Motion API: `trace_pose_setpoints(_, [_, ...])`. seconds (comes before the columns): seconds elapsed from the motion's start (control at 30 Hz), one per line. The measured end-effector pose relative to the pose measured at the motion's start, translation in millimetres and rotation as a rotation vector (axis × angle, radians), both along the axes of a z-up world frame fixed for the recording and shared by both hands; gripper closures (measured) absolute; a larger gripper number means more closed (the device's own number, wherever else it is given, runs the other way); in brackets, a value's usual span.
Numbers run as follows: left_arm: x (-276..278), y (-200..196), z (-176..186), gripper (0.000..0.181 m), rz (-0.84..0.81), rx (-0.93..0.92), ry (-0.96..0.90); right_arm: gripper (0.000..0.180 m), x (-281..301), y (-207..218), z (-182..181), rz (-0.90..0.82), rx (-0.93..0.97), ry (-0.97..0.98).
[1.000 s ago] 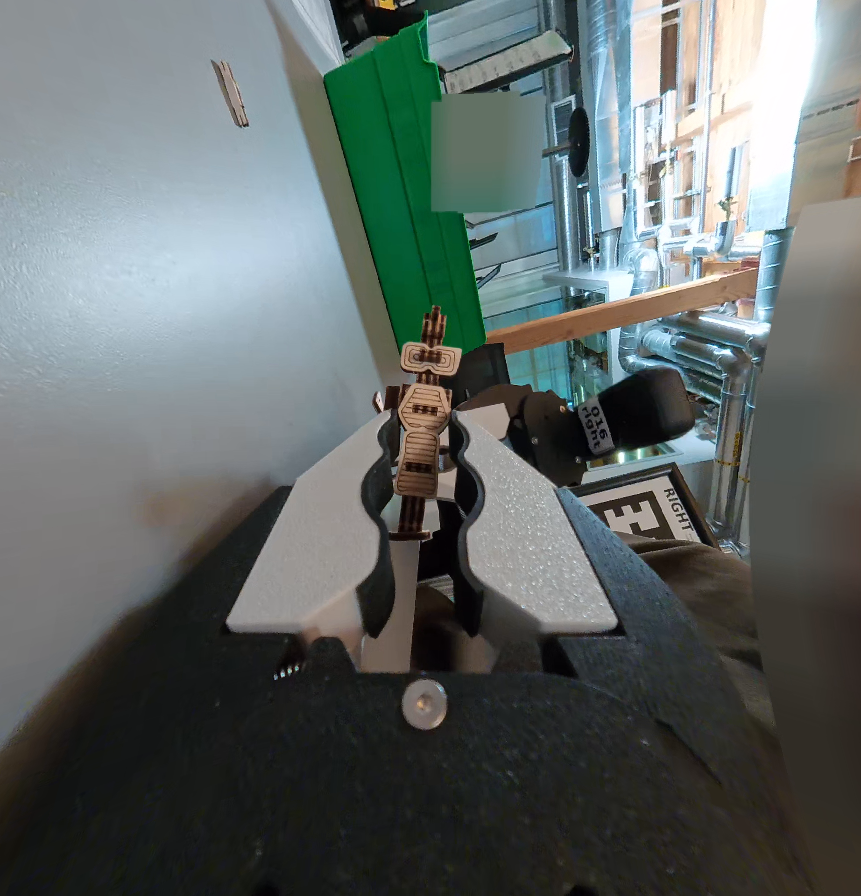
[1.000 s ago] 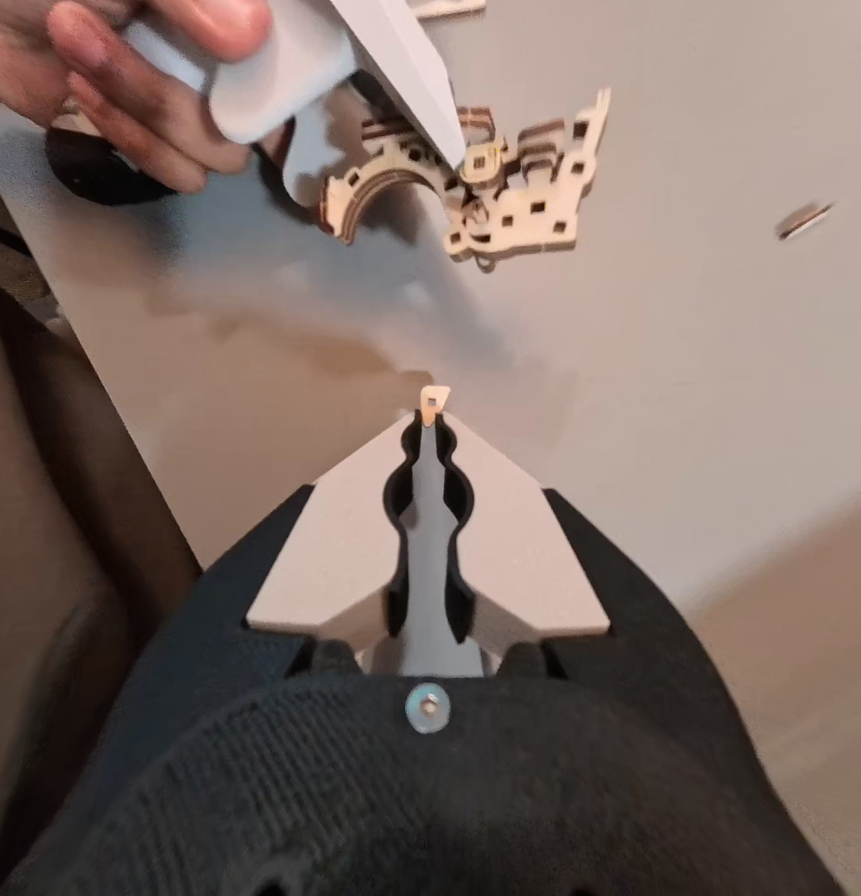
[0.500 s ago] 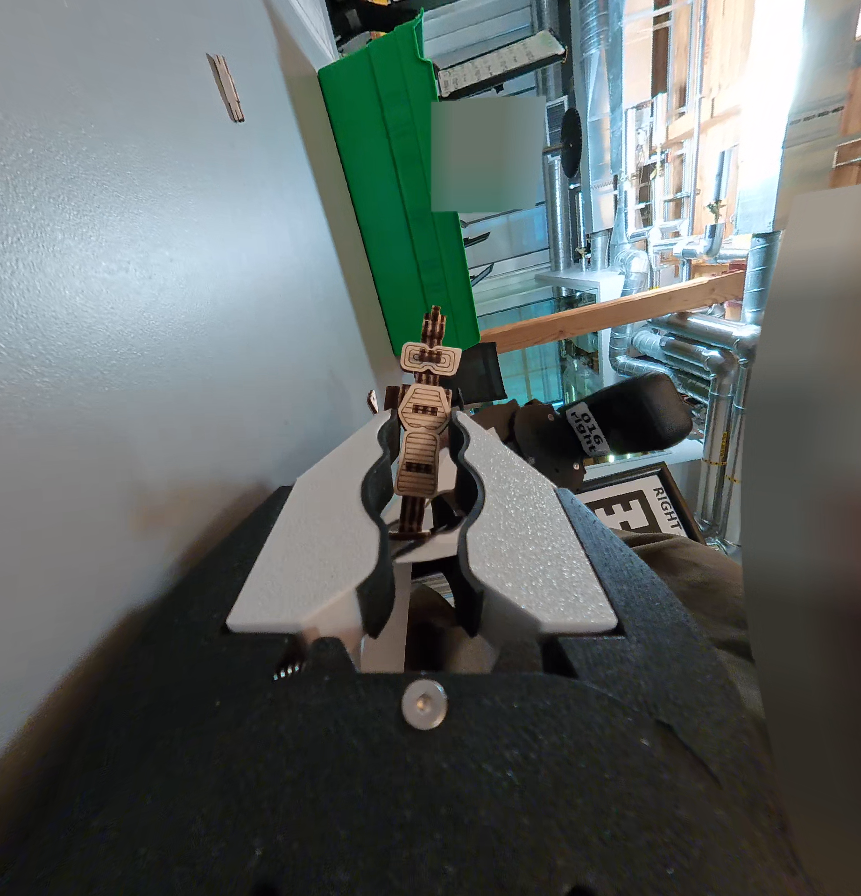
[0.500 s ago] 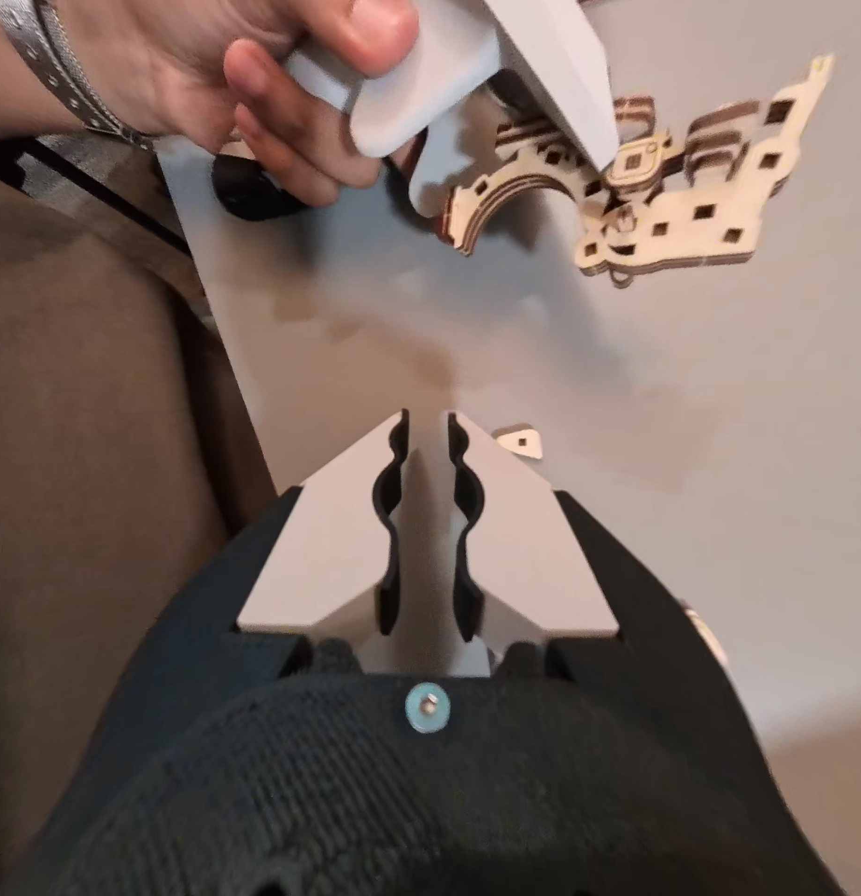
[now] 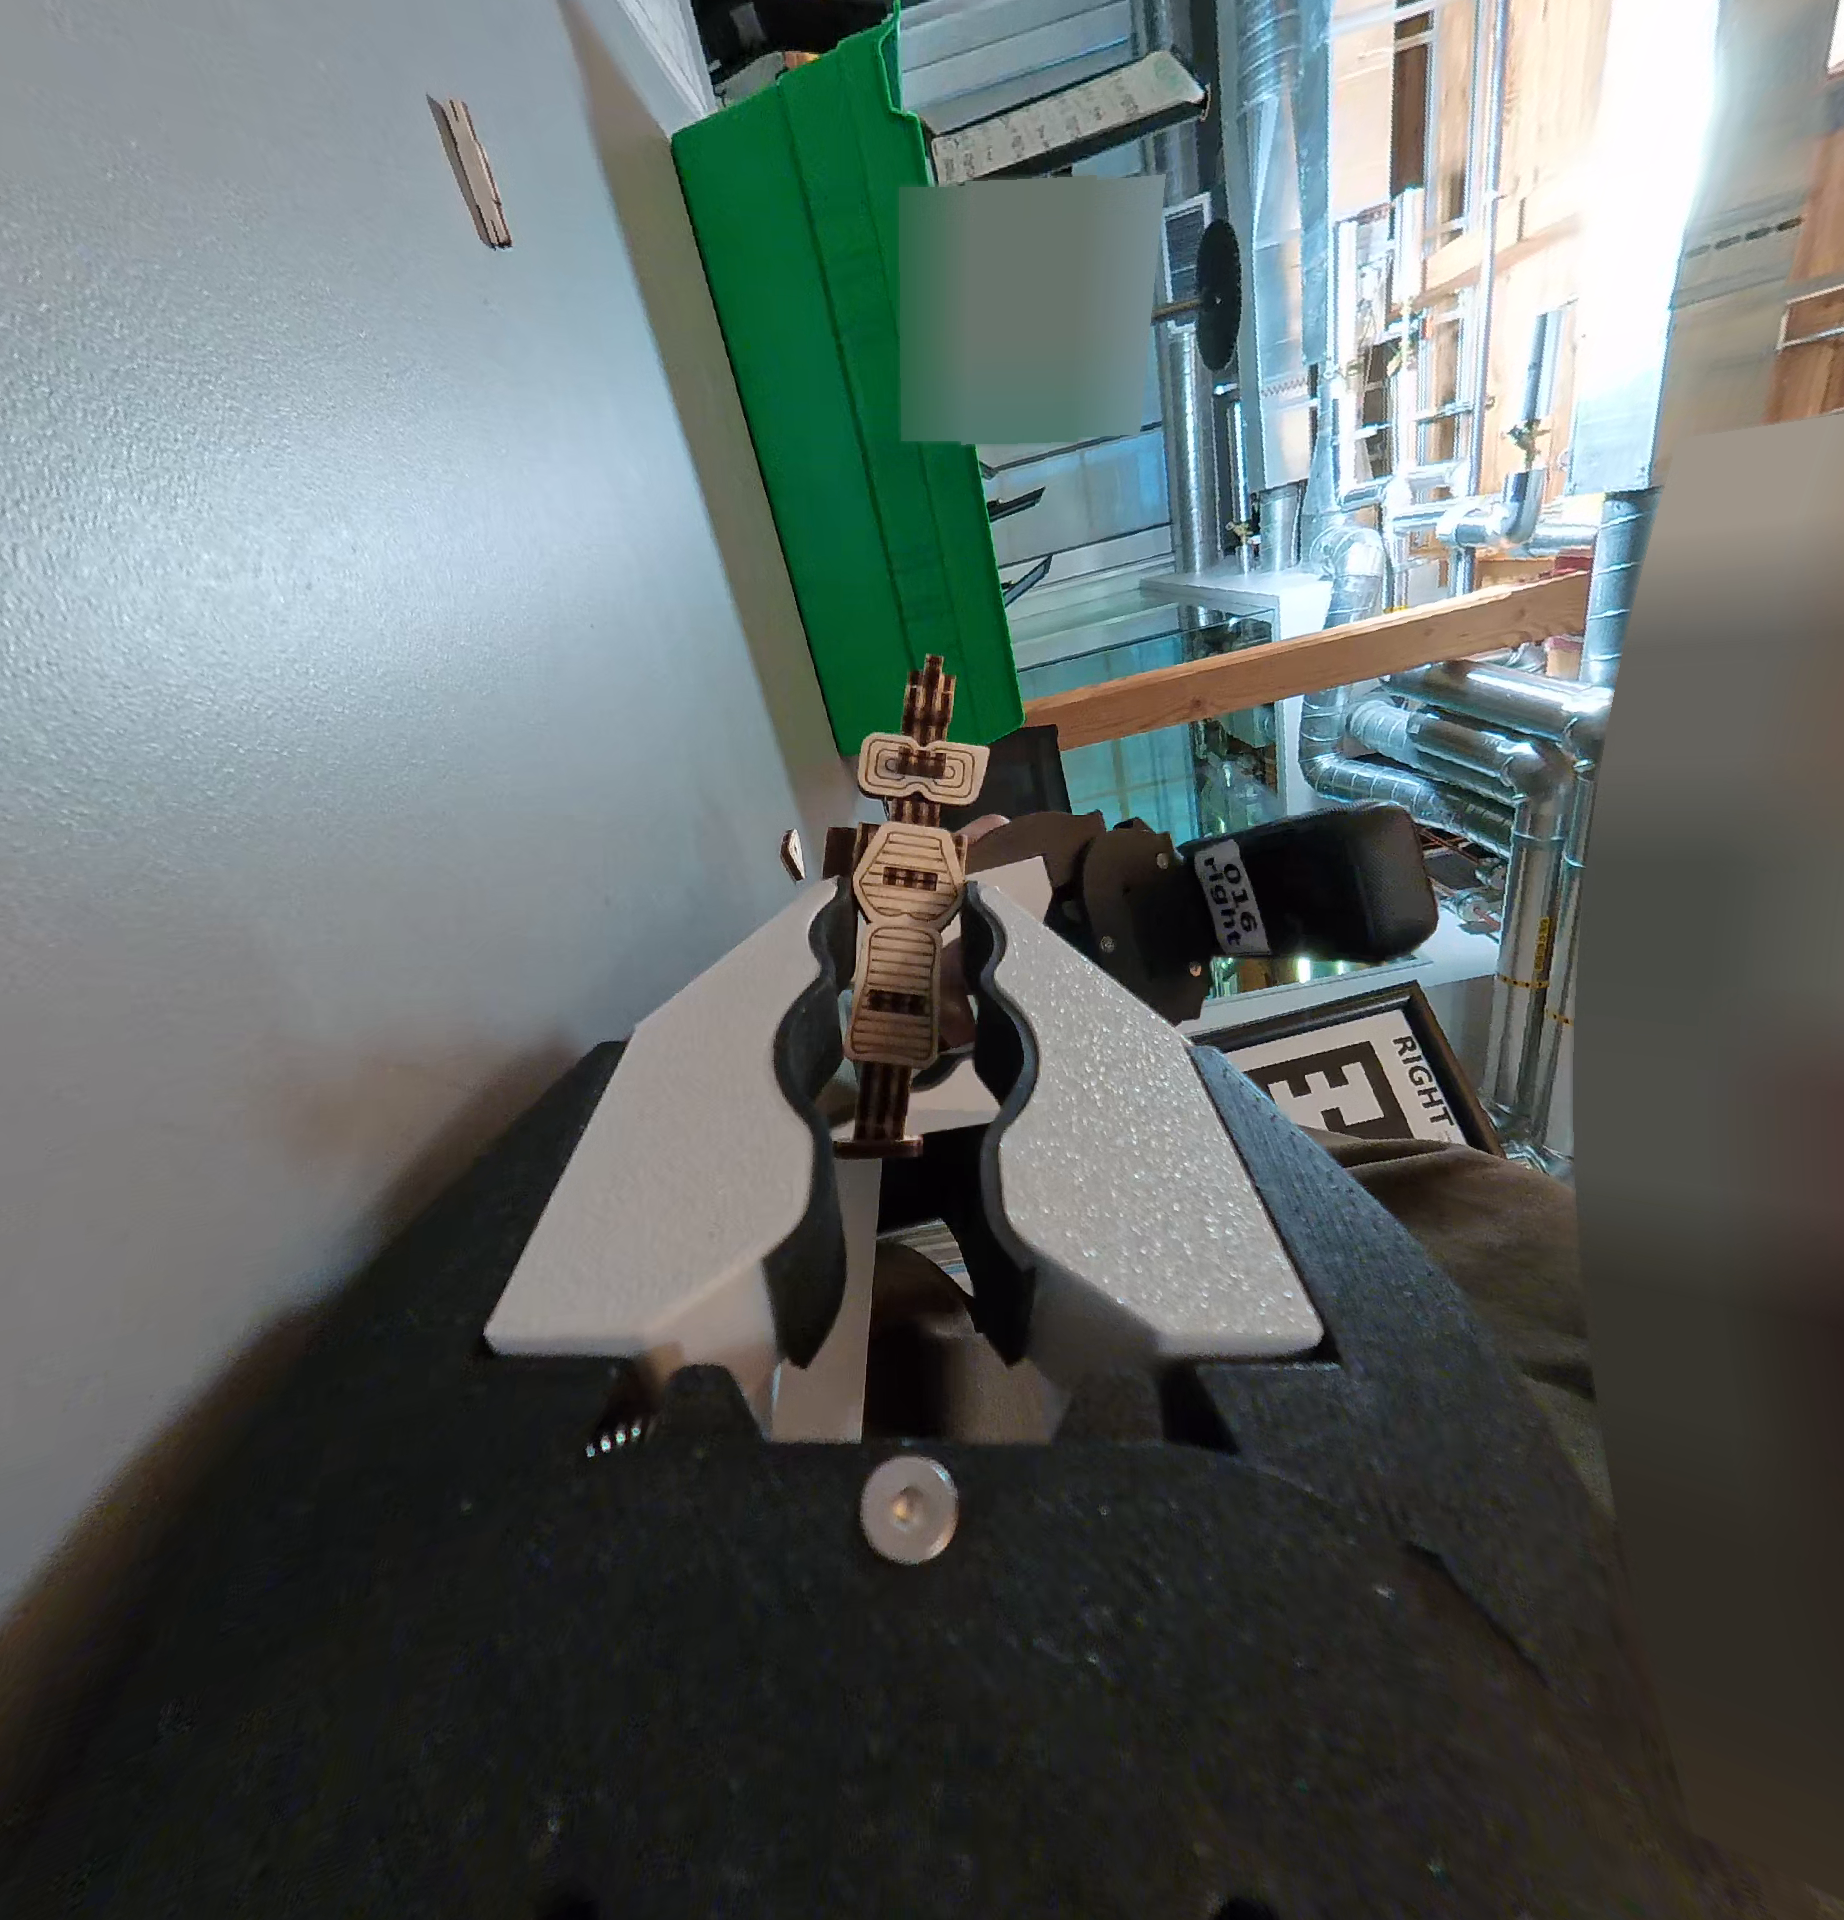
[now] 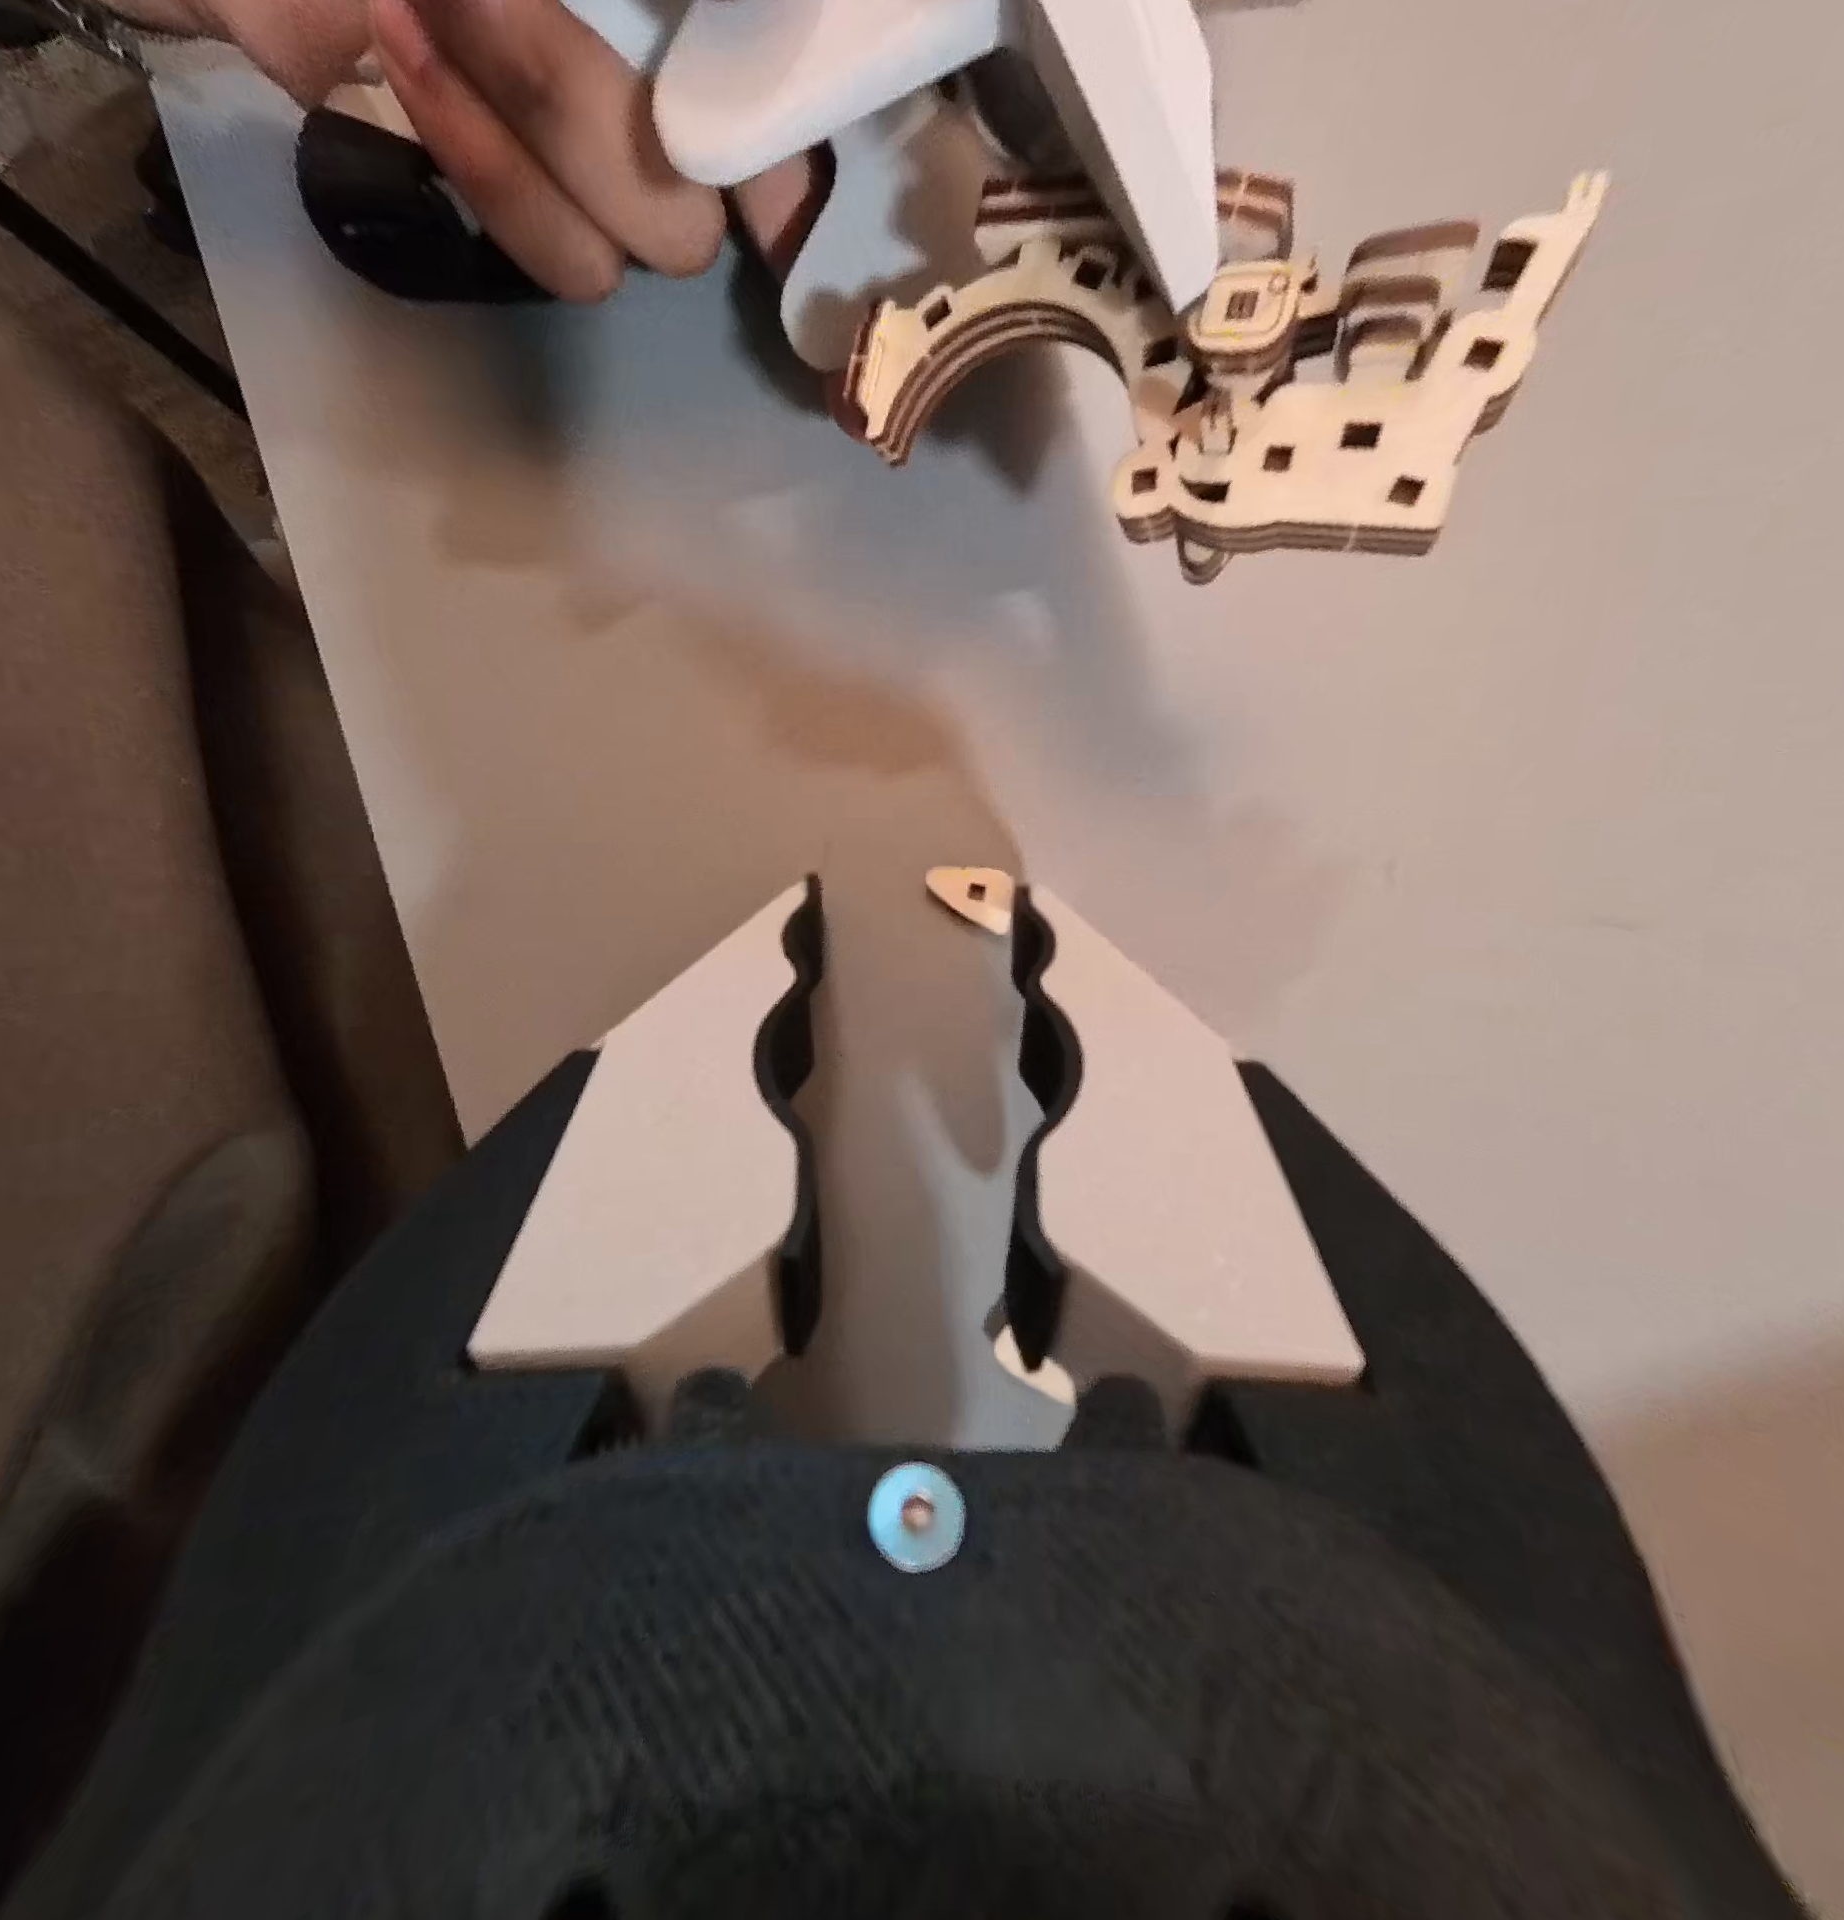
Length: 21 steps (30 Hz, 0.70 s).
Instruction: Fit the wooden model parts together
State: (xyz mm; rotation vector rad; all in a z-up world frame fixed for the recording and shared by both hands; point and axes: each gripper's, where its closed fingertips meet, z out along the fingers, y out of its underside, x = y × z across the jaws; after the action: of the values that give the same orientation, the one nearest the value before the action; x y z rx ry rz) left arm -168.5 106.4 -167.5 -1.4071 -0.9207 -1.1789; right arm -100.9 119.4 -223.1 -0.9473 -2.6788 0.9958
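My left gripper [image 5: 900, 920] is shut on the wooden model [image 5: 902, 935], a stack of laser-cut plywood layers seen edge-on and held above the table. In the right wrist view the model [image 6: 1302, 457] shows flat, with an arch and square holes, pinched by the left gripper's white finger [image 6: 1136, 156] in a person's hand [image 6: 523, 156]. My right gripper [image 6: 918, 899] is open and empty, low over the table. A small pointed wooden piece [image 6: 968, 896] lies on the table between its fingertips, close to the right one. It also shows in the left wrist view [image 5: 791, 854].
The pale grey table [image 6: 1469, 935] ends at a left edge [image 6: 305, 644], with brown cloth beyond. A wooden strip [image 5: 471, 171] lies far off on the table near a green bin [image 5: 845, 416]. Another pale bit [image 6: 1032, 1377] shows by the right finger's base.
My right gripper was shut on the small wooden piece; it has opened and drawn back, and the piece now lies on the table. The left gripper still holds the model.
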Motion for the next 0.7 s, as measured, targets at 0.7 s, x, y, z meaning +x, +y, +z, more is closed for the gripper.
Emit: trace_pose_setpoints(0.7, [0, 0, 0, 0.165, -0.003, 0.003, -0.004, 0.170, 4, -1, -2, 0.043, -0.004, 0.004])
